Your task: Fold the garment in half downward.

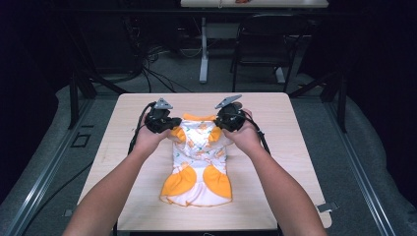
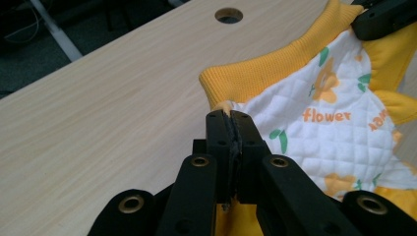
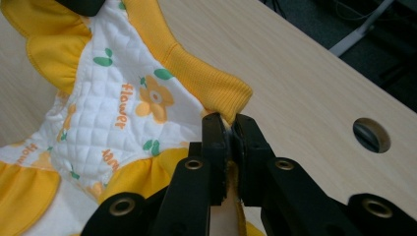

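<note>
Two hand-held grippers share one job: the left hand-held gripper (image 1: pixel 169 129) and the right hand-held gripper (image 1: pixel 222 127) are each clamped on a top corner of the small garment (image 1: pixel 199 162), just beside its yellow ribbed collar (image 2: pixel 268 73). In each gripper view the black jaws stand together with a pinch of fabric between them. Gripping both shoulders at matching points keeps the collar end spread and level, probably so the piece can be lifted or laid without twisting. The garment lies at the middle of the surface (image 1: pixel 280 147), collar toward the far edge, its orange-and-white hem (image 1: pixel 196 196) trailing flat toward the near edge. A round cable hole (image 3: pixel 372 134) sits in the surface, well apart from the cloth.
</note>
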Available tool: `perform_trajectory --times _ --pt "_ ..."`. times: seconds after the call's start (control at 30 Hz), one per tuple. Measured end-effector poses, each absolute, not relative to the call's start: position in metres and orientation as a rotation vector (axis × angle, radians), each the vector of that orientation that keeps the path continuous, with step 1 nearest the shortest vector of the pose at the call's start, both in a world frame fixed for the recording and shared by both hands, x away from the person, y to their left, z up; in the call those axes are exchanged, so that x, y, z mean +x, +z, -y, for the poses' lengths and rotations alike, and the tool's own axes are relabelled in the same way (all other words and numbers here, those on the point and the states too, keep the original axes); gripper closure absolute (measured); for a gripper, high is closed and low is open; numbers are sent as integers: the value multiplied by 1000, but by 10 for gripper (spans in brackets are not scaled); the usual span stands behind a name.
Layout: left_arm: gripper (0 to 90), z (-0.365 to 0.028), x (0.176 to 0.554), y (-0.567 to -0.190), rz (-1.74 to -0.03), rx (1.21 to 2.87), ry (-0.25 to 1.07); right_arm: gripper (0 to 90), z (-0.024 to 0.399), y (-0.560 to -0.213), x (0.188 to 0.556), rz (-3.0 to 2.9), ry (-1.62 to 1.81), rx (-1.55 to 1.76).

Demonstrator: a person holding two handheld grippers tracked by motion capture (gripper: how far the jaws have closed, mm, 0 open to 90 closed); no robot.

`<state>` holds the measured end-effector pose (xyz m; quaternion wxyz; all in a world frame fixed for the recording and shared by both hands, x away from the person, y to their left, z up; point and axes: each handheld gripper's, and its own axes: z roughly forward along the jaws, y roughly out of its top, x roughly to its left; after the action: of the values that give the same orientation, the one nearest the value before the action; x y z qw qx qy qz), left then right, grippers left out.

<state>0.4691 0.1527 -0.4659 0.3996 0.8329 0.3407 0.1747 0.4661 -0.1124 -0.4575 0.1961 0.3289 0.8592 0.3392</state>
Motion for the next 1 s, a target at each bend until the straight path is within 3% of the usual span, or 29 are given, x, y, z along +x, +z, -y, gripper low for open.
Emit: perform_trajectory --times 0.47,1.0 --pt "880 -153 447 -453 -765 2092 451 840 117 -444 443 -2385 970 824" --pt "880 -160 412 -473 -696 2126 402 840 123 -462 404 -2452 985 774"
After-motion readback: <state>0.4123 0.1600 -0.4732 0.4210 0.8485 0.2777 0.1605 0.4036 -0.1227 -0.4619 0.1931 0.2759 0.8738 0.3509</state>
